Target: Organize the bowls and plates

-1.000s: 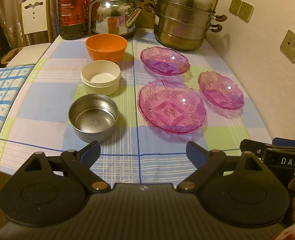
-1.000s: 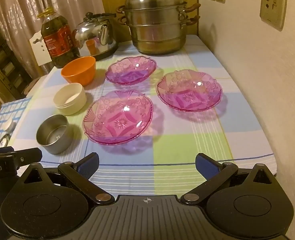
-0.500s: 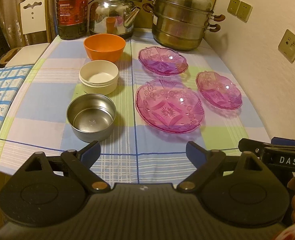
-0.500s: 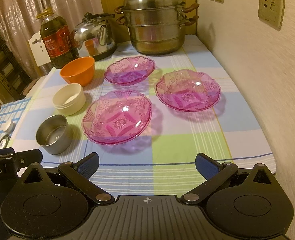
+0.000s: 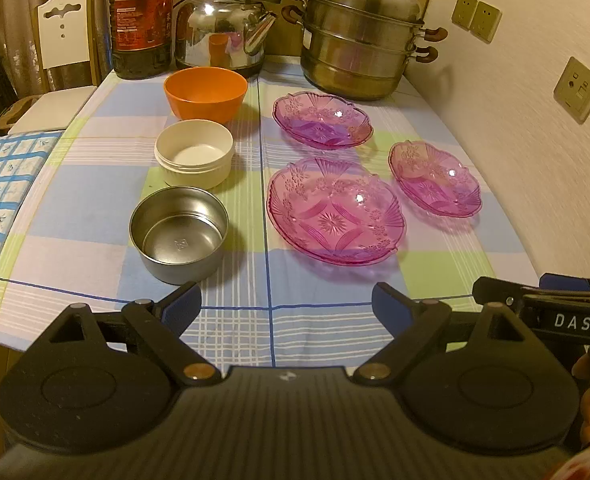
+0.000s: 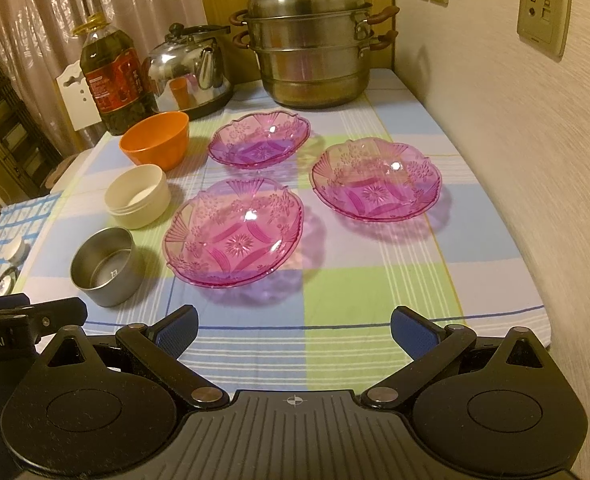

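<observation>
Plates [image 6: 237,236] beyond open right claw [image 6: 294,330]

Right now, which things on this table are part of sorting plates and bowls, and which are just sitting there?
For the job: three pink plates, orange bowl, white bowl, metal bowl.

Just there: steamer pot, kettle, oil bottle, wall sockets.

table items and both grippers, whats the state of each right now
left gripper: open, empty
right gripper: open, empty
metal bowl: upright, empty
white bowl: upright, empty
orange bowl: upright, empty
three pink plates: separate, unstacked
steamer pot: lid on
kettle: lid on
</observation>
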